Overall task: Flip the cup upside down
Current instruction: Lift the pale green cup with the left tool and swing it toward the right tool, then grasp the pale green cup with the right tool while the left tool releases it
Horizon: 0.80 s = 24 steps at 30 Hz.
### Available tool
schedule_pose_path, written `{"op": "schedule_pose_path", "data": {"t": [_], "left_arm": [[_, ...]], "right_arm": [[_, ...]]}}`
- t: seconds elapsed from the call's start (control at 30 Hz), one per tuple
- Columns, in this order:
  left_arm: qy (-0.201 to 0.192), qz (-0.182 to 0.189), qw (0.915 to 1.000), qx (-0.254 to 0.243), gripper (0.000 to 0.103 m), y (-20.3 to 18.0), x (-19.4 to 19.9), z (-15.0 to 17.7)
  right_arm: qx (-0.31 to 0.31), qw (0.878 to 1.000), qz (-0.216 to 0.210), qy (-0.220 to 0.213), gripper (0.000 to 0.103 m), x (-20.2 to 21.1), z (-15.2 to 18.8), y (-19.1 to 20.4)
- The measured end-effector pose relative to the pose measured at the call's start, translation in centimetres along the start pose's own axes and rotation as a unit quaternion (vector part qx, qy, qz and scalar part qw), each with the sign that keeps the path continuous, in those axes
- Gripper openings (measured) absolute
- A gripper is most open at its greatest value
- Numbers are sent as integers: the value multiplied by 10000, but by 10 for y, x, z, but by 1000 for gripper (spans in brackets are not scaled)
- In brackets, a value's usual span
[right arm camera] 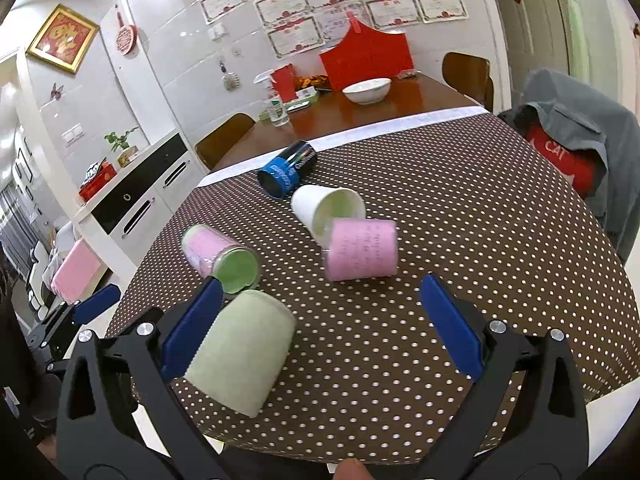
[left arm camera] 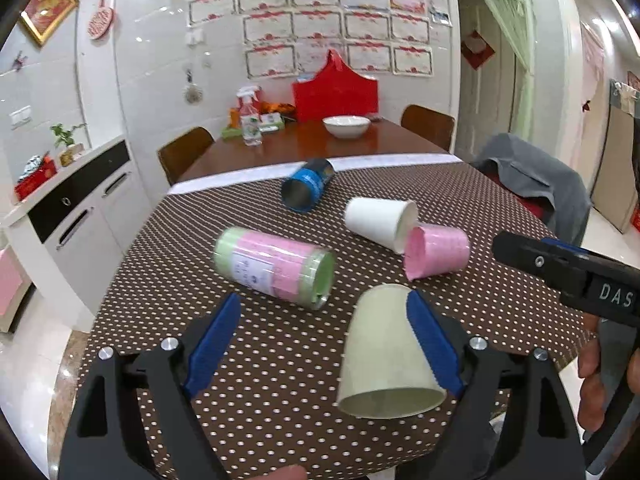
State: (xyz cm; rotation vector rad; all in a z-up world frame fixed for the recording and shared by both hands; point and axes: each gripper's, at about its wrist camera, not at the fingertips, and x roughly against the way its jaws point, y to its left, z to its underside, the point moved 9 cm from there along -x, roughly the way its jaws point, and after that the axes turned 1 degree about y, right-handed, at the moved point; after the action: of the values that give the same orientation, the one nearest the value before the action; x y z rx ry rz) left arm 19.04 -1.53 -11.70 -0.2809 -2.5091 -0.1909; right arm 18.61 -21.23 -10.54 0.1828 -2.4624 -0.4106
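**Cup sits mouth-down near my edge of the table**

Cup (left arm camera: pixel 390 356) is pale green. In my left wrist view it stands on the dotted tablecloth (left arm camera: pixel 280 360) with its wide mouth down and its small bottom up. Its long side points up, leaning a little. My left gripper (left arm camera: pixel 324 320) has its fingers spread wide. The cup is just inside the right finger (left arm camera: pixel 432 344), and I cannot tell if they touch. The left finger is well apart from it. My right gripper (left arm camera: pixel 568 272) pokes in from the right, near the cup.

In my right wrist view the same cup (right arm camera: pixel 244 352) is down low on the left. My right gripper (right arm camera: pixel 320 320) is spread wide too and grips nothing. The cup is right beside its left finger (right arm camera: pixel 192 328), far from the other one.

I think the cup already looks flipped. Both grippers are near it, with the left one a bit better placed. Next I would just back away without bumping it.
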Motion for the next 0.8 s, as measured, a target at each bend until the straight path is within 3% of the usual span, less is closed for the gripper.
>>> {"op": "schedule_pose_path", "data": {"t": [0.2,0.47,0.8], "left_arm": [[-268,-276,9992,86,84,17,16,0],[-683,-720,9947,265,84,44,33,0],[-756,-813,9924,524,84,66,37,6]], "right_arm": [[202,9997,-77,107,97,-3,-1,22],[-5,9965,-301,778,97,-22,10,36],[46,9919,-267,1242,97,-39,21,56]]}}
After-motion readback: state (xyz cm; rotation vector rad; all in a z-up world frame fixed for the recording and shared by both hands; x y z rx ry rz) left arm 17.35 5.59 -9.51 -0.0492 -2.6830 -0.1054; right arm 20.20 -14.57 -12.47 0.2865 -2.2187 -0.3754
